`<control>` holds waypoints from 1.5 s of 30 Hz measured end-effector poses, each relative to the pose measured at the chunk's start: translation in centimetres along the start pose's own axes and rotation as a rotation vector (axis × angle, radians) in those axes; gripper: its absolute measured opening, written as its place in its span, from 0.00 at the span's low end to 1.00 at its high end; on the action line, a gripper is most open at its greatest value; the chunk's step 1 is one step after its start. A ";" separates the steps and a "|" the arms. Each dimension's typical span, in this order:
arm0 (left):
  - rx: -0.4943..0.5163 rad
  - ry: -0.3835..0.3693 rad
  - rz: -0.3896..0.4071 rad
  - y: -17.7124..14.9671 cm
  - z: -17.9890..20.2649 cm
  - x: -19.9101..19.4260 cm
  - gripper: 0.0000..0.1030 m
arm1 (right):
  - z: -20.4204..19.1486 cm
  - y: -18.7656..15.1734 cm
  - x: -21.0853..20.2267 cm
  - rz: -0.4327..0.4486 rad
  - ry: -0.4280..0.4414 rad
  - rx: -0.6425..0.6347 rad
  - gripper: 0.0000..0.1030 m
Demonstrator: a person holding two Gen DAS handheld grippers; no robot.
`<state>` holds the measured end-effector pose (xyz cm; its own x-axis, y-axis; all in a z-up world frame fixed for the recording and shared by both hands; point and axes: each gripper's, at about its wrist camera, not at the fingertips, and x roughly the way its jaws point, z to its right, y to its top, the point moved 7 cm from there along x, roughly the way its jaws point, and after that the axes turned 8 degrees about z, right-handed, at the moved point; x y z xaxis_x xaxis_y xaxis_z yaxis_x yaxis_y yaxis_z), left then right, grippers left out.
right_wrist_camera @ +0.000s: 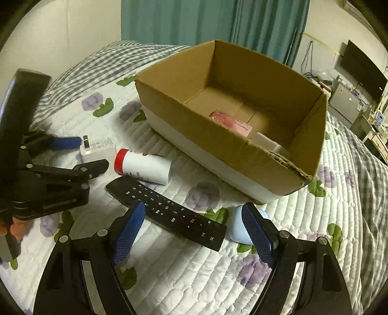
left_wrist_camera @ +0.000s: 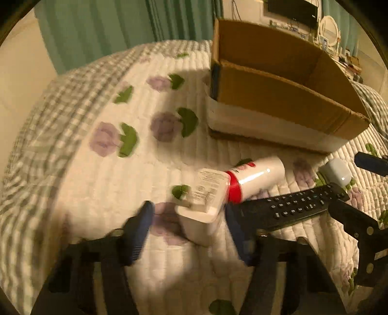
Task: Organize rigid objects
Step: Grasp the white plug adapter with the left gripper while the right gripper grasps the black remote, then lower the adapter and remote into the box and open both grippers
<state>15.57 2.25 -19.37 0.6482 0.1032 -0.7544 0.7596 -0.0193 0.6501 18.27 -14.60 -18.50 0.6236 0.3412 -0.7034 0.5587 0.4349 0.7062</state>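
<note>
A white charger block lies on the quilted bed between the open fingers of my left gripper, not clamped; it also shows in the right wrist view. A white bottle with a red cap lies beside it. A black remote lies in front. My right gripper is open over the remote's near end, with a light blue case by its right finger. The open cardboard box holds a pink card and a white object.
The flowered quilt covers the bed. Teal curtains hang behind. A TV and cluttered furniture stand at the far right. The left gripper's body fills the right wrist view's left side.
</note>
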 end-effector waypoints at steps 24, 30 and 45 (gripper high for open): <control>-0.020 0.028 0.074 0.5 -0.1 -4.7 0.27 | -5.6 -0.5 6.5 -0.093 0.144 -0.268 0.49; -0.025 0.014 0.085 0.3 0.0 -5.3 0.27 | -5.5 -0.2 5.2 -0.046 0.144 -0.235 0.22; -0.011 -0.022 0.220 3.3 0.9 -10.9 0.27 | -3.6 3.3 -4.3 0.172 0.028 -0.119 0.18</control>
<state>11.08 0.19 -9.04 0.7994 0.0765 -0.5959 0.5991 -0.0281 0.8002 15.41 -11.60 -13.39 0.6878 0.4414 -0.5762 0.3758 0.4626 0.8030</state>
